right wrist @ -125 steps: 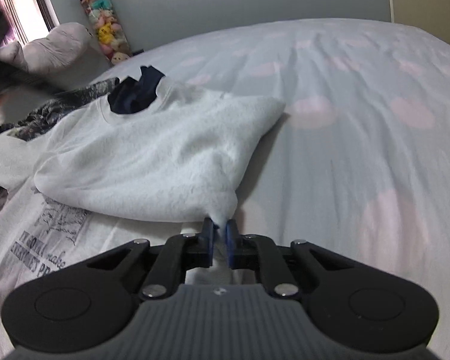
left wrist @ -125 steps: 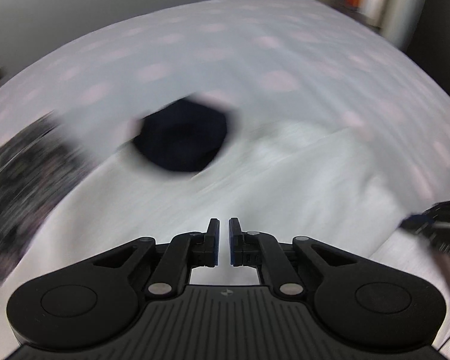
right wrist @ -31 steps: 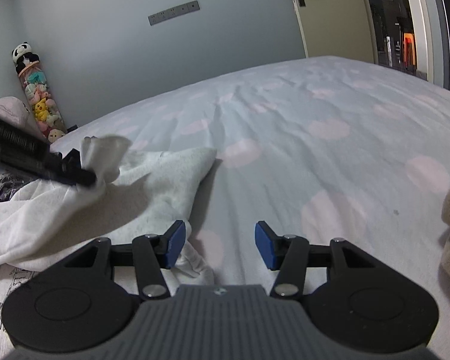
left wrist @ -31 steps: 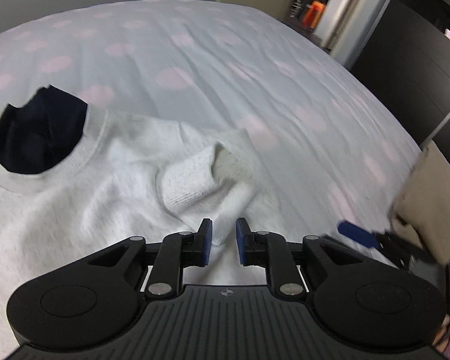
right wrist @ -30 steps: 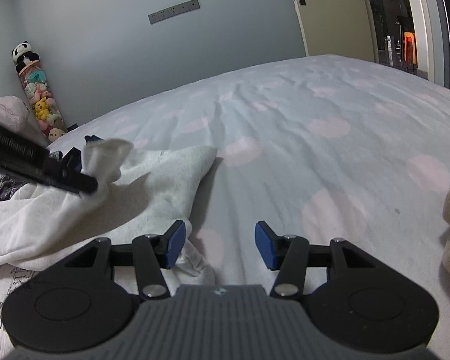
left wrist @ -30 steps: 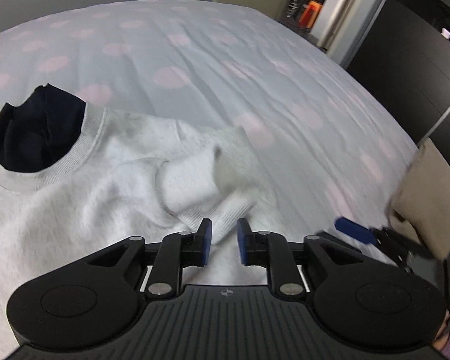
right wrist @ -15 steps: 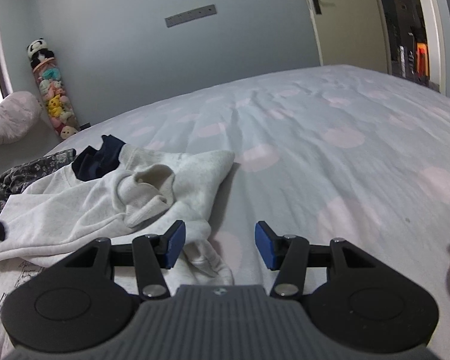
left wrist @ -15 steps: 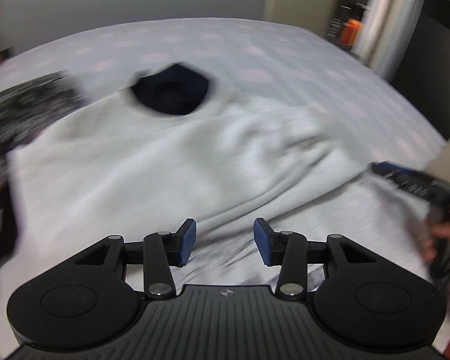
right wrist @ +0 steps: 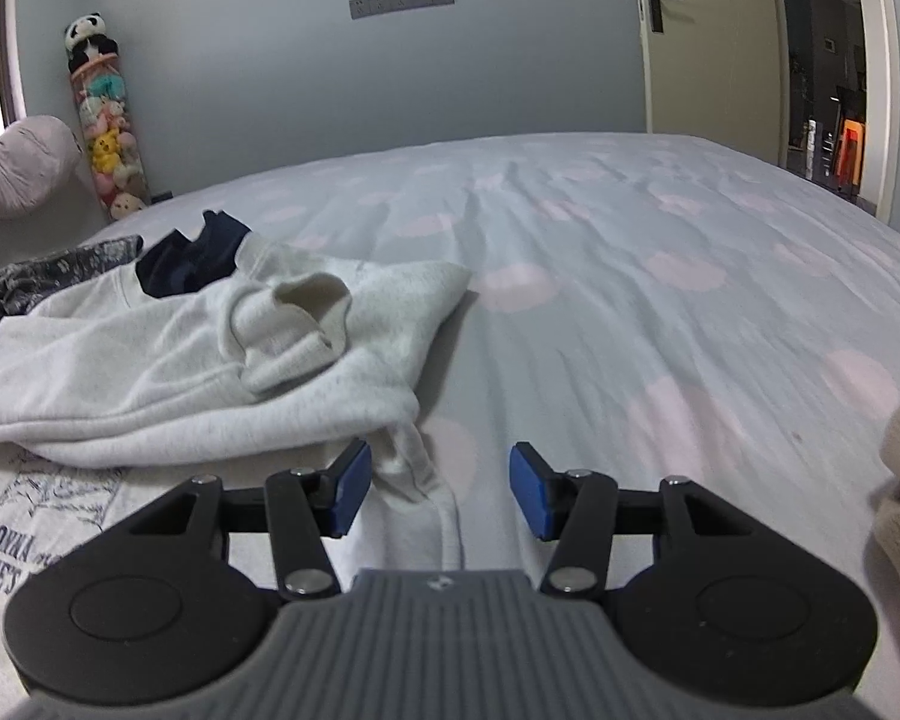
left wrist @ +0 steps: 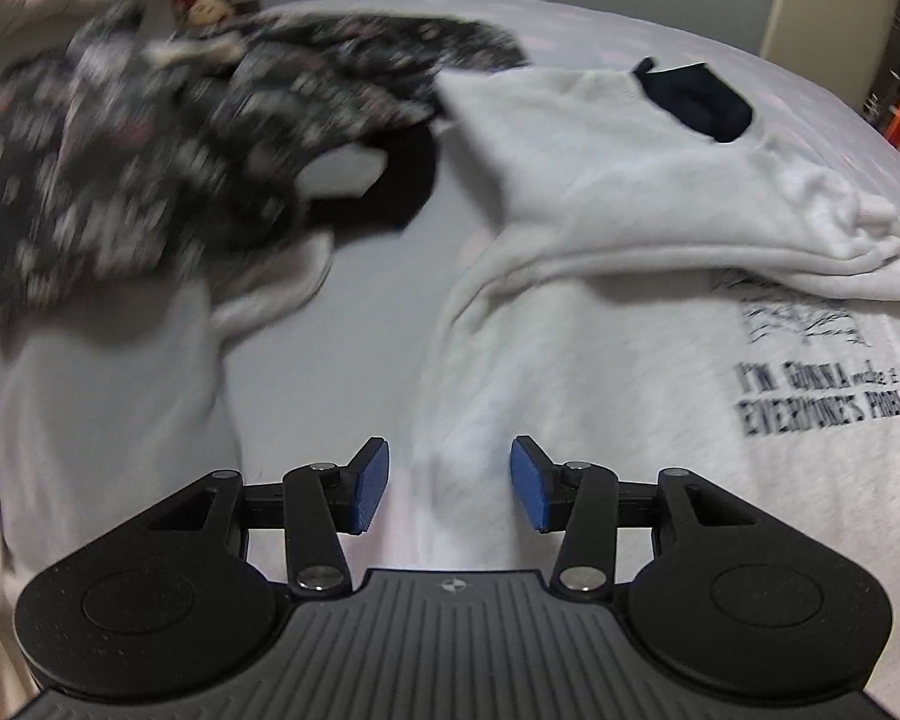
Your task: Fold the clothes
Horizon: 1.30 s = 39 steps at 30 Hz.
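Pale dotted bed (right wrist: 660, 312) fills the room. Our left tongs (left wrist: 447, 483) and right tongs (right wrist: 437, 489) both gape apart, holding nothing, over a white sweatshirt (left wrist: 630, 192) lying half-folded on a printed tee (left wrist: 660, 396). We judge it soft, light, limp; best pinched at the hem corners.

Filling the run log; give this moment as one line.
left gripper: open, empty | right gripper: open, empty | white sweatshirt: on bed, sleeve folded in
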Tool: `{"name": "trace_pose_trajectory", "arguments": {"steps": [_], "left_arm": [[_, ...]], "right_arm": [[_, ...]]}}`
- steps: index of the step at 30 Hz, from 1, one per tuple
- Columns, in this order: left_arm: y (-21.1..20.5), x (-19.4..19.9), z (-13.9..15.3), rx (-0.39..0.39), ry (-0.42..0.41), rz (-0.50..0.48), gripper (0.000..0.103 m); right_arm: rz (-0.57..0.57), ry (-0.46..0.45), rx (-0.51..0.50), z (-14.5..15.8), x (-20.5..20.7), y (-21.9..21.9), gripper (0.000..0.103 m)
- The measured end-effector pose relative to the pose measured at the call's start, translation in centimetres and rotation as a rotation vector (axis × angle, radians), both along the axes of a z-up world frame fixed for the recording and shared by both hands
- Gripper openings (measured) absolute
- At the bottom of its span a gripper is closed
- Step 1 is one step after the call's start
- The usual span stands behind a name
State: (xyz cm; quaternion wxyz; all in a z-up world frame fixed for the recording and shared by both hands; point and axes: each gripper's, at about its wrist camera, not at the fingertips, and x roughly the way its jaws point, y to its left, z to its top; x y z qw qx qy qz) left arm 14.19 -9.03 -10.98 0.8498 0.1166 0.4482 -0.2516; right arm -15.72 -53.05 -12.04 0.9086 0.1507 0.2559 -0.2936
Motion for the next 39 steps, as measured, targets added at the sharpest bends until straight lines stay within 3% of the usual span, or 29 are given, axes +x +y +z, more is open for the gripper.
{"name": "trace_pose_trajectory", "arguments": {"steps": [3, 5, 7, 11, 15, 21, 25, 28, 33, 39], "left_arm": [[1.4, 0.3, -1.2, -0.066, 0.053, 0.038, 0.043], [2.3, 0.2, -1.9, -0.086, 0.060, 0.039, 0.027], [2.1, -0.1, -2.0, -0.029, 0.041, 0.018, 0.021], [2.4, -0.3, -1.2, -0.004, 0.029, 0.022, 0.020], [2.2, -0.2, 0.1, 0.012, -0.039, -0.031, 0.021], [-0.3, 1.4, 1.3, 0.036, -0.158, -0.157, 0.021], [-3.6, 2.0, 0.6, 0.062, -0.211, -0.279, 0.039], [-5.6, 2.4, -0.5, 0.085, -0.241, -0.348, 0.042], [-7.9, 3.0, -2.3, 0.151, -0.284, -0.390, 0.042], [-8.7, 3.1, -3.3, 0.120, -0.334, -0.366, 0.042]], "right_arm": [[-0.020, 0.025, -0.004, -0.2, -0.4, 0.4, 0.055], [-0.029, 0.041, -0.012, -0.2, -0.6, 0.7, 0.055], [-0.031, 0.059, -0.027, -0.2, -0.6, 1.1, 0.055], [-0.036, 0.086, -0.063, 0.1, -0.7, 1.8, 0.055], [-0.030, 0.074, -0.105, 1.2, -0.7, 2.5, 0.055], [0.041, 0.053, -0.081, 2.9, 1.1, 3.1, 0.056], [0.097, 0.042, -0.068, 4.2, 3.2, 3.2, 0.064], [0.123, 0.032, -0.043, 5.0, 4.9, 2.5, 0.067], [0.137, 0.035, 0.022, 5.4, 8.0, 0.1, 0.068], [0.146, 0.059, 0.130, 3.3, 11.9, -2.3, 0.068]]}}
